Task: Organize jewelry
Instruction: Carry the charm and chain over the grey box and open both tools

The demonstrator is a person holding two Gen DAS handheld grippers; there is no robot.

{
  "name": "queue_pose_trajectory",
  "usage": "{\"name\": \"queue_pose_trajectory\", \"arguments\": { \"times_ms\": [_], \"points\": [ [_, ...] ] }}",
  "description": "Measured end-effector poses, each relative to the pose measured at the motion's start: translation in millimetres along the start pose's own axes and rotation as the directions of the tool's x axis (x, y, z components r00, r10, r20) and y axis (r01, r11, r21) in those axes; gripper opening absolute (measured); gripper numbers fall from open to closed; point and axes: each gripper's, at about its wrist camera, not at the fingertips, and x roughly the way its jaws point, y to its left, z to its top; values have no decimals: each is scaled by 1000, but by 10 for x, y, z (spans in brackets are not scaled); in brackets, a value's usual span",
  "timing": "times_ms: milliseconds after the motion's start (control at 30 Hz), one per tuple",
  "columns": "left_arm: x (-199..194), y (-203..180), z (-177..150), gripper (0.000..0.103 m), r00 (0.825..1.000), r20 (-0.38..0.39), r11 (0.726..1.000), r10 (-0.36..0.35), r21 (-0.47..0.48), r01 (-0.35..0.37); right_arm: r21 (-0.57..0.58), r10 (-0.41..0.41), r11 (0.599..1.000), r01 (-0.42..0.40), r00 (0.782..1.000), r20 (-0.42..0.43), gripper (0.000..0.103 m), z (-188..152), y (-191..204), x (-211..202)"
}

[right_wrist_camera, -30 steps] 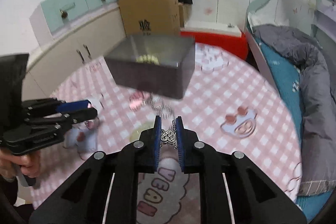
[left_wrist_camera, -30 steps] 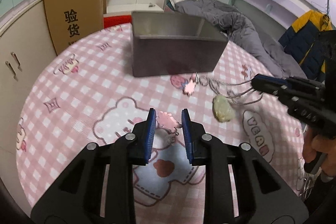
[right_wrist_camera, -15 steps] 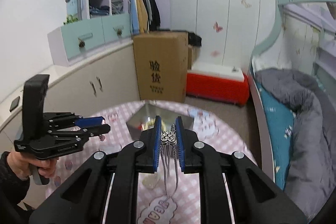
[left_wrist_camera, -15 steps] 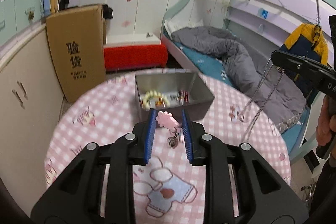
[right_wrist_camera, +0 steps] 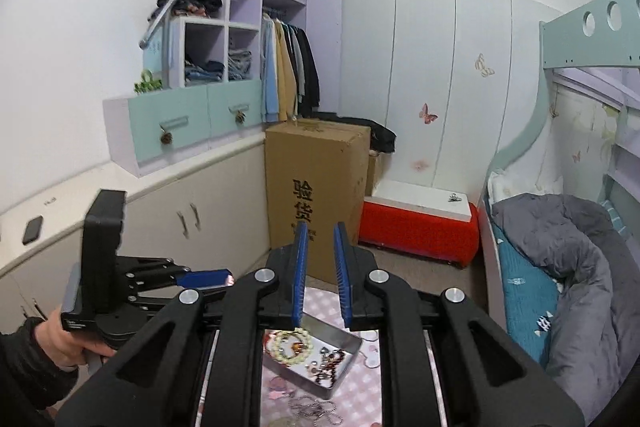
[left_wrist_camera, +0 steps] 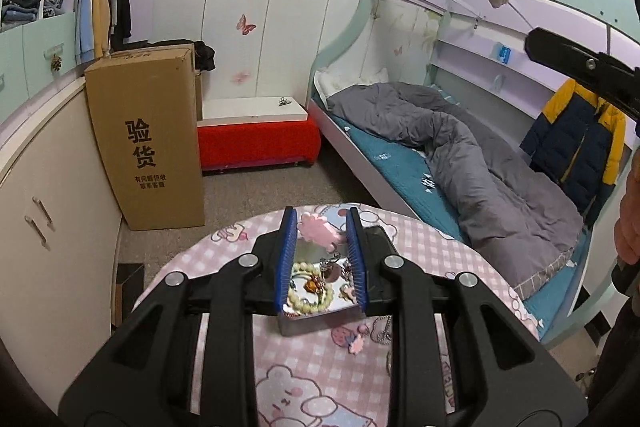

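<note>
Left tool (left_wrist_camera: pixel 321 225) is clamped on the pink charm (left_wrist_camera: pixel 320 231), held high w/ the open tin (left_wrist_camera: pixel 304 323) showing between the jaws below it. The tin already holds a bead bracelet (left_wrist_camera: pixel 308 291) and other bits. Right tool (right_wrist_camera: pixel 321 227) has its jaws nearly closed and I see nothing between them. A silver chain (right_wrist_camera: pixel 316 407) lies on the table (right_wrist_camera: pixel 360 399) just in front of the tin. Step in hand, prob.: drop the charm in the tin. Do it well: bring the left tool down close above the tin's bare right part, not over the beads. Keep the grip firm until it's inside the rim, then open slowly so the charm falls straight. Keep the 2 tools apart. Chain goes after.
</note>
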Motion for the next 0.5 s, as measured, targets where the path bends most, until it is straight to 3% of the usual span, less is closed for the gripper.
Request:
{"name": "queue_pose_trajectory", "arguments": {
  "times_ms": [67,133,167,333,500],
  "points": [
    [4,-20,-15,24,1000,-1,1000,-9,4,9,19,12,1000,-11,999,-53,14,-183,-24,100],
    [-9,-43,-71,24,1000,-2,1000,-5,19,5,56,16,998,-10,995,-95,53,-464,-50,161],
    [-6,-43,-107,24,1000,-5,1000,-6,19,6,84,19,996,-7,991,-134,56,-730,-79,229],
    [64,-9,-327,24,999,-45,1000,-13,0,13,200,39,979,30,943,-331,53,-1664,-150,595],
    [126,5,-426,25,997,-67,999,-23,-25,22,215,75,976,15,912,-404,51,-1974,-83,926]
  ]
}}
